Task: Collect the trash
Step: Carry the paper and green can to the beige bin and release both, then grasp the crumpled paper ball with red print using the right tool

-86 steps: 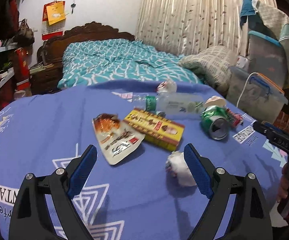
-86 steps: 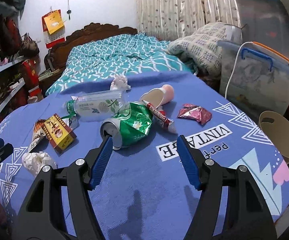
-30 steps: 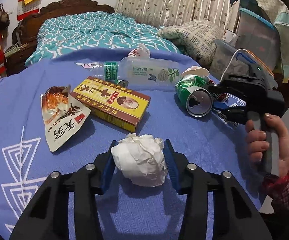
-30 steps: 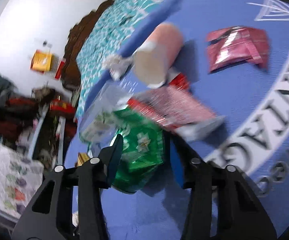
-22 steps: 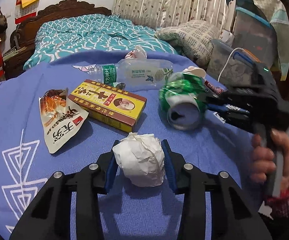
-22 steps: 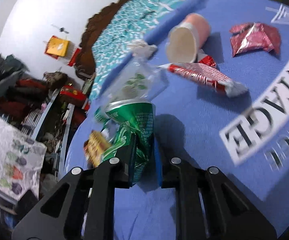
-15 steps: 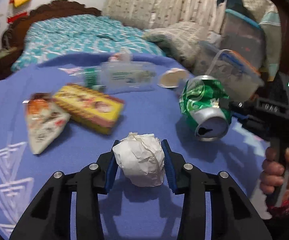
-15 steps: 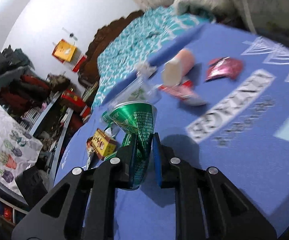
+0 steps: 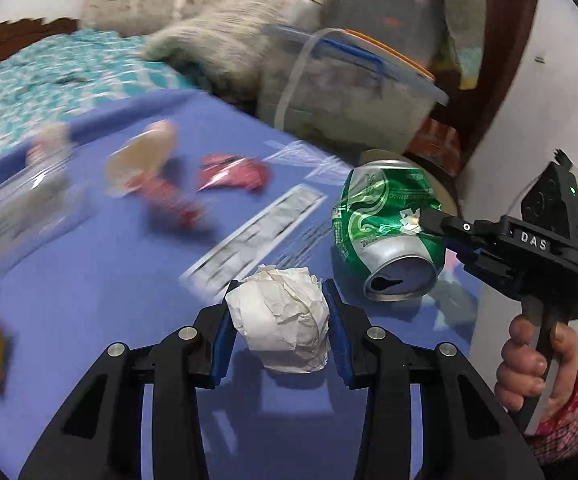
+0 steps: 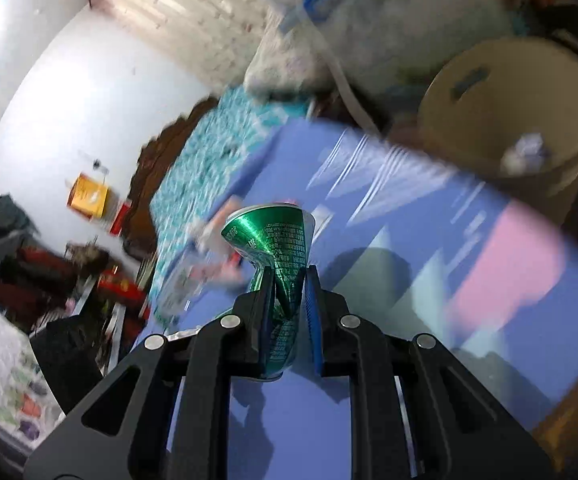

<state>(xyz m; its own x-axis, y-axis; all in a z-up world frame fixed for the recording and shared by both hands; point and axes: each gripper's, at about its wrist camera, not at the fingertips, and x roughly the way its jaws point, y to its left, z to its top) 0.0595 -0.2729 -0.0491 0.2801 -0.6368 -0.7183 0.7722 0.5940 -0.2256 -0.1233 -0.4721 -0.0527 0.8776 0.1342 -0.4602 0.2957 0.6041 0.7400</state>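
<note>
- Trash in hand, two pieces: crumpled white paper ball point(image 9: 279, 322) pinched between the blue pads of the left gripper point(image 9: 279, 330); crushed green can point(image 10: 275, 264) squeezed flat between the pads of the right gripper point(image 10: 287, 320). Both are clear of the blue tablecloth point(image 9: 101, 304).
- Target, by judgement: the beige bin point(image 10: 505, 120) just past the table's far edge. Something pale already lies inside it; too blurred to name.
- Step in hand: carry both pieces across to the bin. Keep both grips closed until each piece is over the opening.
- Can is held by its dented waist, mouth end hanging below the pads in the left view. The crease looks like a secure seat, but a slick wall could slip if the wrist rolls, so keep it steady.
- Paper ball is soft and light; it may cling to a pad on release. Spread wide, directly above the rim.
- Bring one gripper over the bin at a time; the two tools are close together and could knock.
- Left on the cloth: red wrapper point(image 9: 231, 172), paper cup point(image 9: 141, 156), plastic bottle point(image 9: 25, 204), all smeared by motion.
</note>
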